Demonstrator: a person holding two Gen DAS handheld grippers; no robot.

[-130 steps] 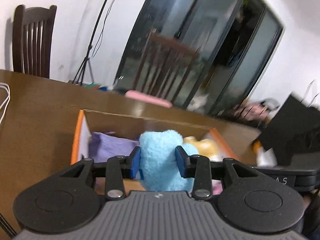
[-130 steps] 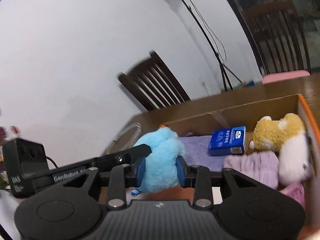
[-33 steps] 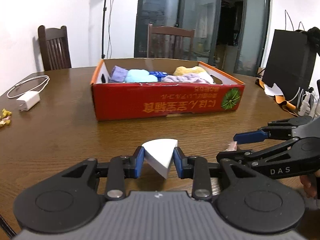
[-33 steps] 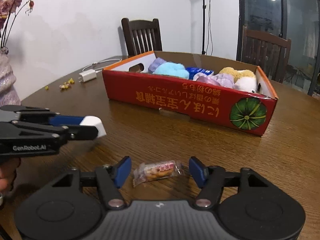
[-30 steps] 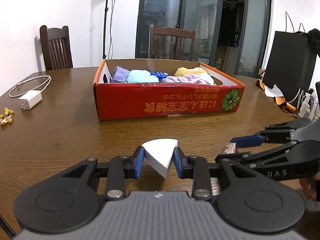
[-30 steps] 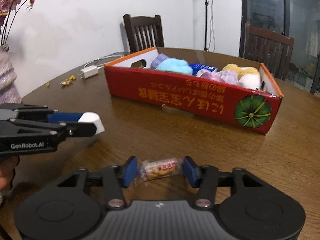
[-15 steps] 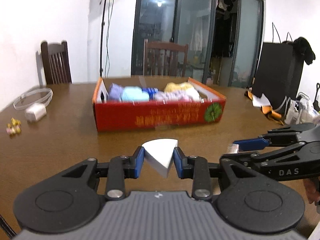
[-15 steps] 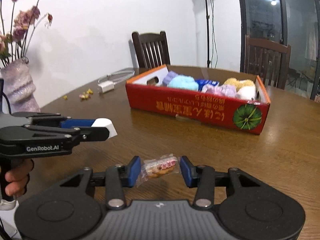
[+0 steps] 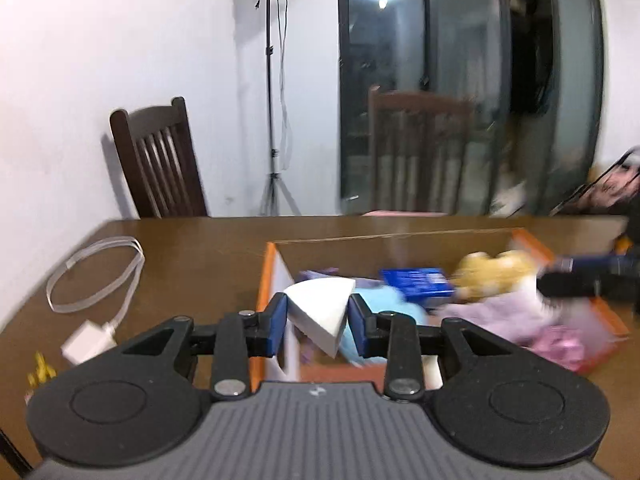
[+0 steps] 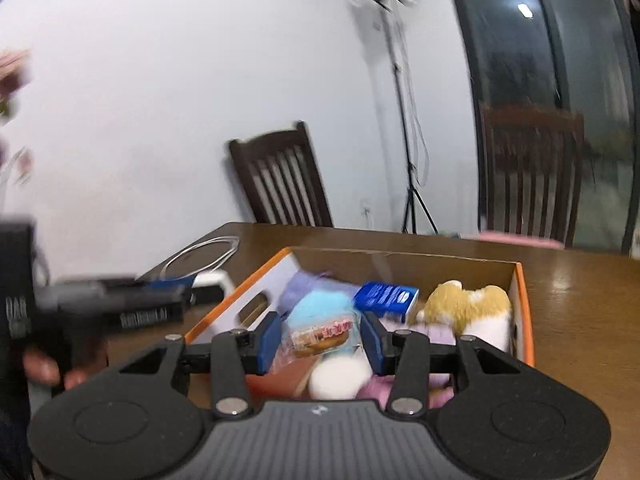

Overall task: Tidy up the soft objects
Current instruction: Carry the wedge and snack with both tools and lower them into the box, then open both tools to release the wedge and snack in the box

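Observation:
My left gripper (image 9: 318, 318) is shut on a white wedge-shaped sponge (image 9: 320, 312) and holds it above the left end of the orange-rimmed cardboard box (image 9: 272, 276). My right gripper (image 10: 319, 336) is shut on a clear wrapped snack packet (image 10: 320, 336) and holds it above the box (image 10: 520, 296). Inside the box lie a light blue plush (image 10: 320, 304), a blue packet (image 10: 386, 296), a yellow and white plush (image 10: 472, 308) and purple and pink soft things (image 9: 504, 316). The left gripper shows blurred at the left of the right wrist view (image 10: 120, 300).
The box stands on a brown wooden table (image 9: 192, 248). A white charger with a coiled cable (image 9: 92, 340) and small yellow bits (image 9: 40, 372) lie to the left of the box. Dark wooden chairs (image 9: 160, 160) and a light stand (image 9: 272, 100) are behind the table.
Both grippers have risen from the near table and moved forward over the box, each carrying its object. The box now lies right below them.

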